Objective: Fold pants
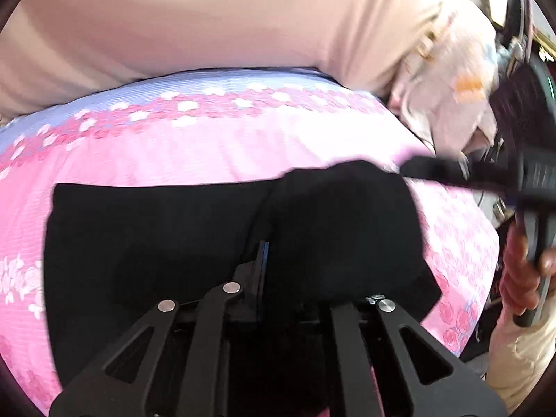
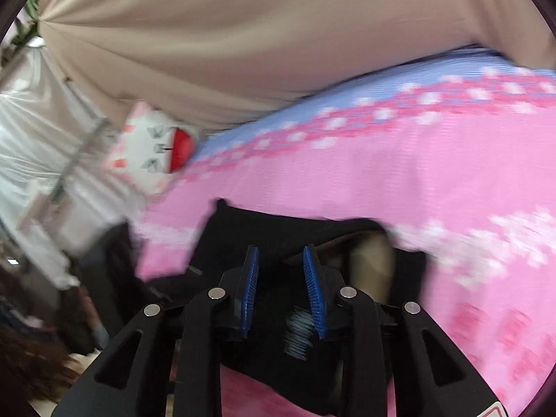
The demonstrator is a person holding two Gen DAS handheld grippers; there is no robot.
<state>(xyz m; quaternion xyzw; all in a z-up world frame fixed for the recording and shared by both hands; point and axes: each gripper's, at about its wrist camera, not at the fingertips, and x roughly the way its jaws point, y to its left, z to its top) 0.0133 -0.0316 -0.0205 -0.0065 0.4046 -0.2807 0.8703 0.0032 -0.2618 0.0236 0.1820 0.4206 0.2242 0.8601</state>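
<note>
The black pants point(image 1: 156, 243) lie on a pink flowered bedspread point(image 1: 208, 153). My left gripper point(image 1: 262, 253) is shut on a raised fold of the pants, which drapes over its right finger and hides it. My right gripper also shows in the left wrist view point(image 1: 417, 166), blurred, at the pants' upper right edge. In the right wrist view my right gripper point(image 2: 279, 260) is open, its blue pads point(image 2: 252, 271) apart just above the black pants point(image 2: 278, 226). The left hand point(image 2: 371, 260) shows beside them.
A beige curtain point(image 1: 208, 17) hangs behind the bed. A white, red and pink cushion point(image 2: 153, 142) lies at the bed's far left corner. White fabric point(image 2: 34, 121) and dark clutter sit left of the bed. The person's right hand point(image 1: 521, 278) is at the bed's right edge.
</note>
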